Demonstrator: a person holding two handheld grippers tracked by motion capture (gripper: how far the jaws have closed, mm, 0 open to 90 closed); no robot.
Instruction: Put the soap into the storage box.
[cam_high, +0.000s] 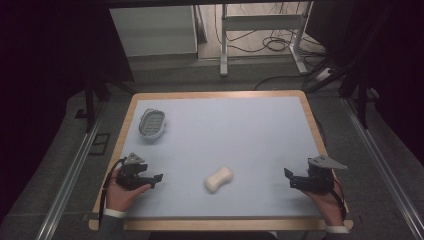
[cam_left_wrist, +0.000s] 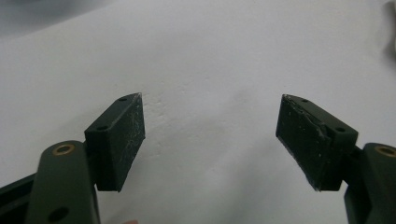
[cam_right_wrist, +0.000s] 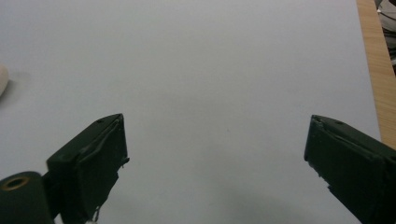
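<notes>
Both my grippers rest at the near edge of the table (cam_high: 310, 107), the left gripper (cam_high: 156, 180) and the right gripper (cam_high: 289, 178) each with jaws spread wide and nothing between them. Between the two, nearer the left one, lies the soap (cam_high: 219, 179), a pale bar pinched in at the middle, lying aslant on the mat. I judge it light, hard and rather slick, so I would take it across the narrow waist, where the pads can seat and it cannot squirt out. A soap dish (cam_high: 151, 122) stands well apart at the far left. From above I get the whole layout; my right gripper view catches just a sliver of the soap (cam_right_wrist: 2, 79) at its left edge, while my left gripper view gives bare mat between the pads (cam_left_wrist: 122, 140).
</notes>
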